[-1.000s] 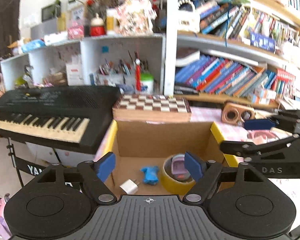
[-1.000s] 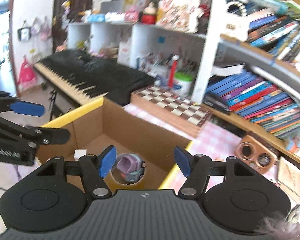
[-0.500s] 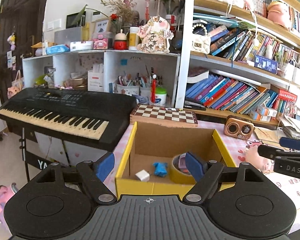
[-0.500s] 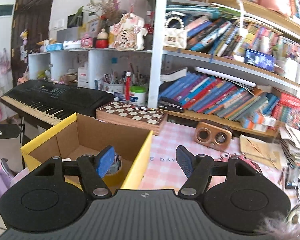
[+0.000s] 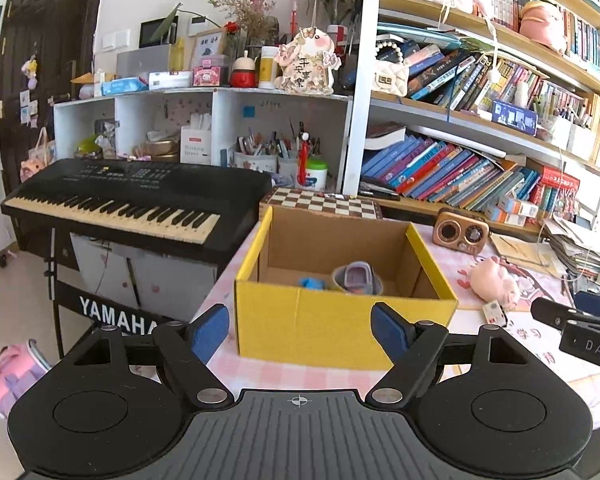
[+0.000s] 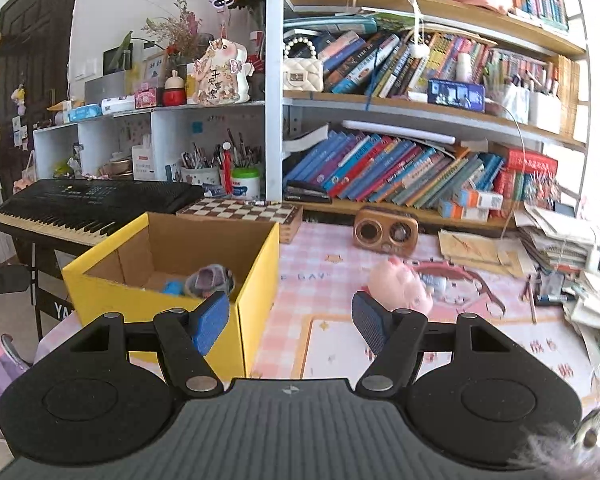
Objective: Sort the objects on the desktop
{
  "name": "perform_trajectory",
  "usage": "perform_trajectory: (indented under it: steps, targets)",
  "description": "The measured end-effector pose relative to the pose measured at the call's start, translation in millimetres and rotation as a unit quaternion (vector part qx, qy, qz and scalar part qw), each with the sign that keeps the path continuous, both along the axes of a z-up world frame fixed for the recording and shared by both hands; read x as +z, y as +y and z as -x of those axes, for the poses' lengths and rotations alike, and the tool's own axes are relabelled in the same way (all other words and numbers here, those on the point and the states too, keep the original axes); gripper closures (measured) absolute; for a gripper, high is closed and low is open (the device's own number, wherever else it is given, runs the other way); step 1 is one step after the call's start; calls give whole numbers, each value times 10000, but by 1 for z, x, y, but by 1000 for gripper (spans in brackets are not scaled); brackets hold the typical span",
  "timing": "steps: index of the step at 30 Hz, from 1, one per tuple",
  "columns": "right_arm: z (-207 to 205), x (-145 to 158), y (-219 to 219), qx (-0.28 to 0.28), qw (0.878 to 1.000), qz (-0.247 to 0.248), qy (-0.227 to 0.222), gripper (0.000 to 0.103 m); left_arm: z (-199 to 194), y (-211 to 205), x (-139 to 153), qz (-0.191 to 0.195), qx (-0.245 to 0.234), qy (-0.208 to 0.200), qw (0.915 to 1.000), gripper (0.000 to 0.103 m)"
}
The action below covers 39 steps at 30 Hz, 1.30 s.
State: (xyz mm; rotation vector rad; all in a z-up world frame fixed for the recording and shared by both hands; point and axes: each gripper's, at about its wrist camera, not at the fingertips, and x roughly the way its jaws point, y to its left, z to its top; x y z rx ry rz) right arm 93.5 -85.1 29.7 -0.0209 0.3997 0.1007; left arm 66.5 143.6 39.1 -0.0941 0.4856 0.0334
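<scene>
A yellow cardboard box (image 5: pixel 340 320) stands on the pink checked desk (image 6: pixel 324 280). Inside it lie a tape roll with a purple toy (image 5: pixel 358 278) and a small blue object (image 5: pixel 312 283). The box also shows in the right wrist view (image 6: pixel 256 280). My left gripper (image 5: pixel 300 330) is open and empty, held back in front of the box. My right gripper (image 6: pixel 290 320) is open and empty, to the right of the box, and shows at the right edge of the left wrist view (image 5: pixel 580 320). A pink plush pig (image 6: pixel 400 282) and a small white item (image 5: pixel 494 313) lie on the desk.
A black keyboard (image 5: pixel 132 204) on its stand is left of the desk. A chessboard (image 6: pixel 240 212) lies behind the box. A wooden radio (image 6: pixel 386 234) stands by the bookshelf (image 6: pixel 400 176). Paper piles (image 6: pixel 560 244) and cables crowd the desk's right side.
Both grippers have pulled back and away from the box, which now looks smaller and farther. Both stay open and empty. The box contents have not moved.
</scene>
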Motion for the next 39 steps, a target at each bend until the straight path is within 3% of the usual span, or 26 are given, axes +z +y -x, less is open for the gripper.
perform_trajectory:
  steps: [14,28,39]
  targets:
    - [50,-27,12,123,9990,121,419,34,35,-5,-17,41,-95,219,9997,23]
    - [61,-43,15,438,9956,263,784,29,42,-19,-35,107,-301,545,9980,23]
    - [67,-53,-13,-53,9949,235,982,25,30,-53,-48,94,-861,819,9929,23]
